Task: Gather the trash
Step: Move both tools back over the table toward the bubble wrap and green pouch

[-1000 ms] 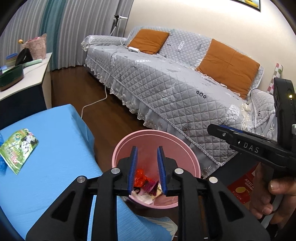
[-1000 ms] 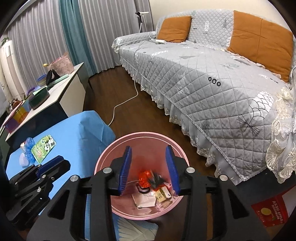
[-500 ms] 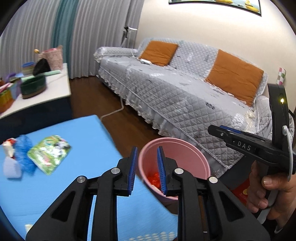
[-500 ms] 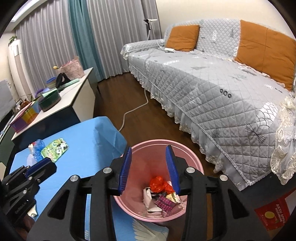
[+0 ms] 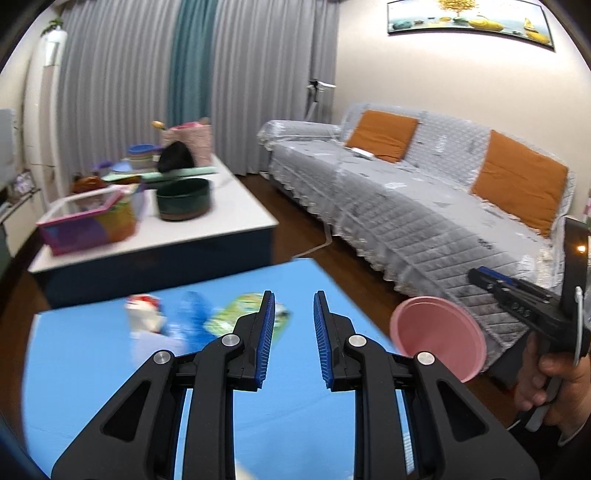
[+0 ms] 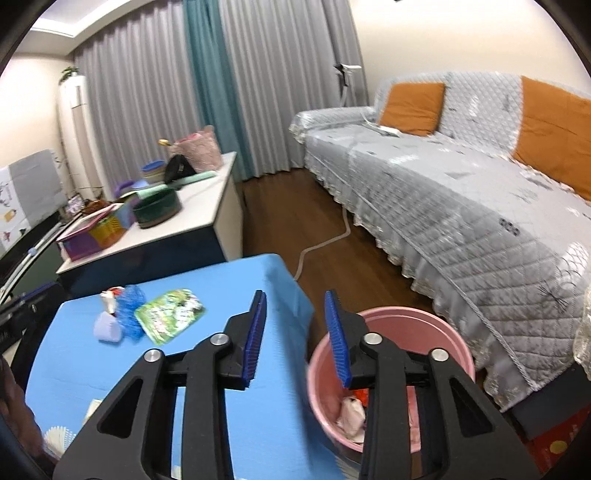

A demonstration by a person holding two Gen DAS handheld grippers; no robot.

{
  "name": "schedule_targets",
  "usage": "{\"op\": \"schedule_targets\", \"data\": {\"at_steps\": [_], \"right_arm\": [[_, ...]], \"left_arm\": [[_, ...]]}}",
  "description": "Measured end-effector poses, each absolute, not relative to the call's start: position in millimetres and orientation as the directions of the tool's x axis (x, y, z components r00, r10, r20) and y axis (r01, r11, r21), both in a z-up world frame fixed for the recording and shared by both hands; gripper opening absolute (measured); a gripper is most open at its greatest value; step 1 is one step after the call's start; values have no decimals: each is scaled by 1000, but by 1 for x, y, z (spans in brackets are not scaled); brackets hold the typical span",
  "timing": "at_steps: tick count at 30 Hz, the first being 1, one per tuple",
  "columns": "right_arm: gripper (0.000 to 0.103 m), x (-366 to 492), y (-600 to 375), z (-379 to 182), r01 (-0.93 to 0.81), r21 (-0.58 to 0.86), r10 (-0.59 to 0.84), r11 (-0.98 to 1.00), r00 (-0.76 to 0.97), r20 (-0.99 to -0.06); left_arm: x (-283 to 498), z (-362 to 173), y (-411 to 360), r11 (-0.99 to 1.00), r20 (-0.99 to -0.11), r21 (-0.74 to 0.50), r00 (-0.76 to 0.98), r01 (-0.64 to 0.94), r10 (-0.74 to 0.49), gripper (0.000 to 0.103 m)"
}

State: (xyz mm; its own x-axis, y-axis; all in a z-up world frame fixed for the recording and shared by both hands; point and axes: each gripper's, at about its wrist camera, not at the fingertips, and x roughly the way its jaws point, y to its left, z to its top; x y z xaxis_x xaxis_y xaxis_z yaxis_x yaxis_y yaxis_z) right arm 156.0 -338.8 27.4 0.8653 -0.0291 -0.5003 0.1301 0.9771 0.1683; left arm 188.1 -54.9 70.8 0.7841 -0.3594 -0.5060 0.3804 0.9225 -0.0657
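Both grippers have swung away from the pink bin (image 6: 391, 373), which holds crumpled wrappers (image 6: 351, 415) beside the blue table (image 6: 280, 387), the left gripper (image 5: 291, 336) and right gripper (image 6: 295, 339) gaping empty, a green packet (image 6: 168, 315) lying on that table.

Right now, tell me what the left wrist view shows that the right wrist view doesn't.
Left only: the wall painting and the right tool's body in a hand. Right only: trash inside the pink bin and a white air conditioner. Both: the blue table, green wrapper, sofa, and each view's own open tool, left and right.
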Motion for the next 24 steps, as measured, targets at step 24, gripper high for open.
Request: {"op": "schedule_targets", "data": {"at_steps": [24], "right_arm": [[14,231,-189,-23,-121,97,154,988,825,-544]], "left_arm": [[271,-33,54,986,-651,-49,743,160,-153,22]]}}
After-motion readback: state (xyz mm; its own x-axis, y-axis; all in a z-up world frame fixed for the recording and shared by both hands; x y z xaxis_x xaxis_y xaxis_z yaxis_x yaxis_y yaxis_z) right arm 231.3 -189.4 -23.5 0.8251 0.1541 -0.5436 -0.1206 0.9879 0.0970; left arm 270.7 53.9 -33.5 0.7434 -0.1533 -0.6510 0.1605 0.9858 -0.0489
